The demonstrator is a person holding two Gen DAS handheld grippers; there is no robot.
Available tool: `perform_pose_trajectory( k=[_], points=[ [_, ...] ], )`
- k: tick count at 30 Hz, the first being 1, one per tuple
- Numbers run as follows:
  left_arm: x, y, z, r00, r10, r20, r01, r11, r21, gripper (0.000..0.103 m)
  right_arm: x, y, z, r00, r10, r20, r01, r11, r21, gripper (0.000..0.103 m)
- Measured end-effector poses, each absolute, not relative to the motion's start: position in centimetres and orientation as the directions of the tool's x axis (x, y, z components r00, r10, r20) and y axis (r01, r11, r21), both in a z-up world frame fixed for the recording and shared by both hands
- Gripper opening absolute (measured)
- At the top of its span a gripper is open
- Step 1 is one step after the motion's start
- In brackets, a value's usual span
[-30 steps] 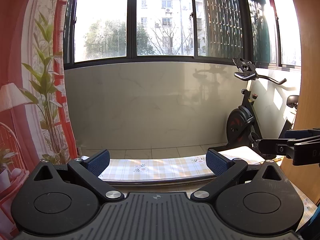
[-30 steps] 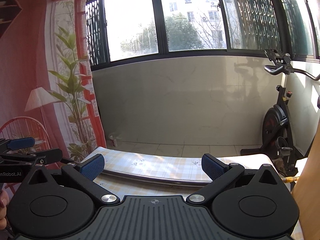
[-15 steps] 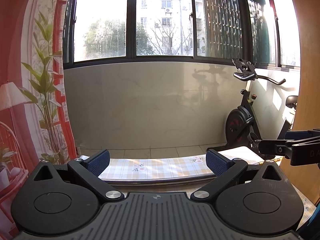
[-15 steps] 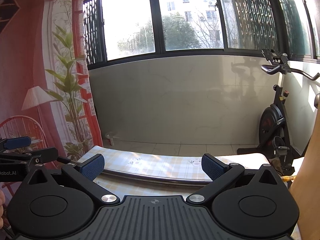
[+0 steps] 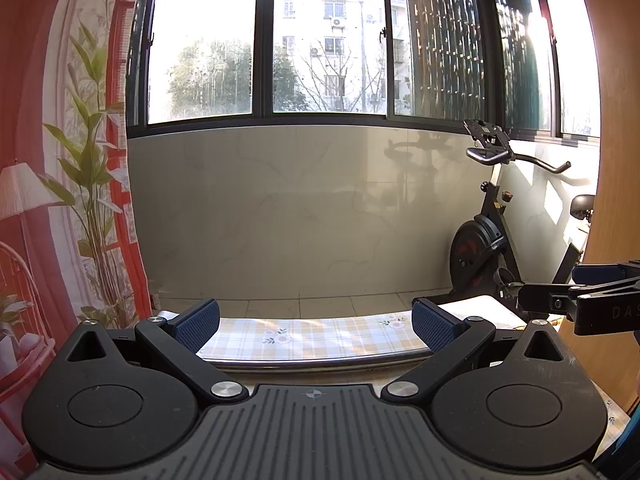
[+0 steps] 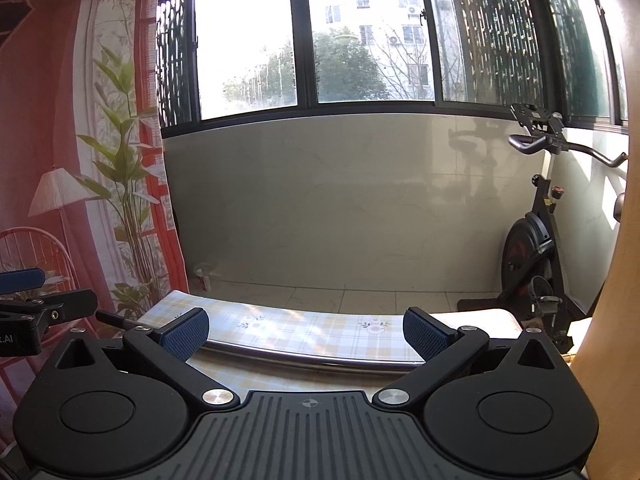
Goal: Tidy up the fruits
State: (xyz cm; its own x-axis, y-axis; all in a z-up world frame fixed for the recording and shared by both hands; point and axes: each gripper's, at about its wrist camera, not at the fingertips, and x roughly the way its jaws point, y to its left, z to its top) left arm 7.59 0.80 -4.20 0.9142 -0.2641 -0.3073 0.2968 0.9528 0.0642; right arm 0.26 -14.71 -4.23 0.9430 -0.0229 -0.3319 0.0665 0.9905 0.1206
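While no fruit shows in either view, the left wrist view has the left gripper held level and high, its blue-padded jaws spread wide with nothing between them, pointing across the far strip of a checked tablecloth at lower centre toward the pale tiled wall. That raised, forward aim reads as a waiting pose before any reach, since the table's nearer surface, where fruit would presumably lie, is hidden beneath the gripper body. An exercise bike stands at the right, a printed curtain with a plant design hangs at the left, and the right gripper pokes in at the right edge. From the right wrist view, the right gripper is likewise released and empty, jaws wide apart over the same tablecloth and its metal edge rail at lower centre. At the left edge the left gripper sits alongside, well apart, so both tools look parked side by side. How the fruit looks cannot be told; it lies out of both frames.
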Motion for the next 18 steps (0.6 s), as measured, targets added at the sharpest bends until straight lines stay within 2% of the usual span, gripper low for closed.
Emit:
perform_pose_trajectory(
  k=[18],
  points=[
    [7.59,1.00,-4.27,0.910,-0.283,-0.302,0.312,0.949,0.051,0.103,0.36,-15.21,-4.62,0.941,-0.026,-0.338,0.076,0.988,0.135,0.103]
  ],
)
